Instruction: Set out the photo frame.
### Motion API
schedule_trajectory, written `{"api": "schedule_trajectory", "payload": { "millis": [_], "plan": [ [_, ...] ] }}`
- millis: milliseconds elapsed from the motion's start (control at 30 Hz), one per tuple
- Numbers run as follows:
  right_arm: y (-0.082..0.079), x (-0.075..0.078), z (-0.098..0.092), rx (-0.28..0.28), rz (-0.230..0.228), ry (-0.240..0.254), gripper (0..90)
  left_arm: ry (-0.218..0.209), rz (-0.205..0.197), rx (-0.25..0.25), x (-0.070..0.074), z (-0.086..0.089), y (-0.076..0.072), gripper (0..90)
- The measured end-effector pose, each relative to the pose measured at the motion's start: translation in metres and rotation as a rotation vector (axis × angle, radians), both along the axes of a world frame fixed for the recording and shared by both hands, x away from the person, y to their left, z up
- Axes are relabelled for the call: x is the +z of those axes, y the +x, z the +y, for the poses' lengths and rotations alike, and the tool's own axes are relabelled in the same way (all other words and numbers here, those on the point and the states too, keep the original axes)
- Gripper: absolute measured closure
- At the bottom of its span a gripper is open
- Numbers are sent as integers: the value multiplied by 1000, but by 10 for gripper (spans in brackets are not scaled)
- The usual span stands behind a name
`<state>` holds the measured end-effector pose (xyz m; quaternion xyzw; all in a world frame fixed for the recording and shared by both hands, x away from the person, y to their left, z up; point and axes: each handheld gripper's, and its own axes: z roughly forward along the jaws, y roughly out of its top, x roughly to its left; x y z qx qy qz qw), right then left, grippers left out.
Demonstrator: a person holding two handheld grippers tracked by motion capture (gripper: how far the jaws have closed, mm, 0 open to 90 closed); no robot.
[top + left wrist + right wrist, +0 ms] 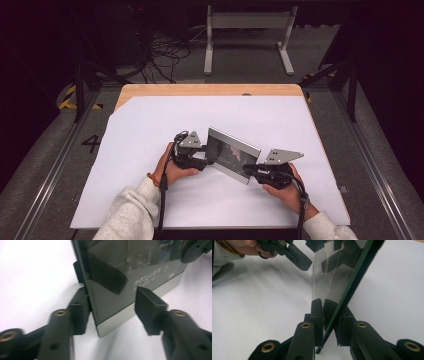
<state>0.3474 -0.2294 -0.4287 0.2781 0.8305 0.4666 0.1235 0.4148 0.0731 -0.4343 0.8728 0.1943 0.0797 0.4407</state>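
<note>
With my left gripper [204,160] open astride the nine o'clock edge of the glass-fronted panel [232,154] standing mid-table, and my right gripper [248,169] clamped at three o'clock, I judge a lopsided squeeze could twist and topple it.

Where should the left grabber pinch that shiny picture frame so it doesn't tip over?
Probably on the picture frame's near side edge, coming in level from its left end. The frame stands upright and thin, so the left gripper can straddle that edge, one jaw on each face.
</note>
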Motion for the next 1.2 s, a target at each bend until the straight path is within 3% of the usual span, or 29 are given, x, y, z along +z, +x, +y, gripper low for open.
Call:
{"api": "schedule_trajectory", "payload": {
  "millis": [433,667,967,1200],
  "plan": [
    [4,1,3,-24,-26,-23,747,49,-51,8,2,11,-17,613],
    [5,3,6,-33,-29,-32,731,55,-51,16,2,14,-23,629],
    [7,0,-4,-75,-1,-20,708,54,-49,25,0,14,-22,654],
    [4,-2,-17,-75,27,10,783,66,-52,29,-1,16,-25,686]
  ]
}}
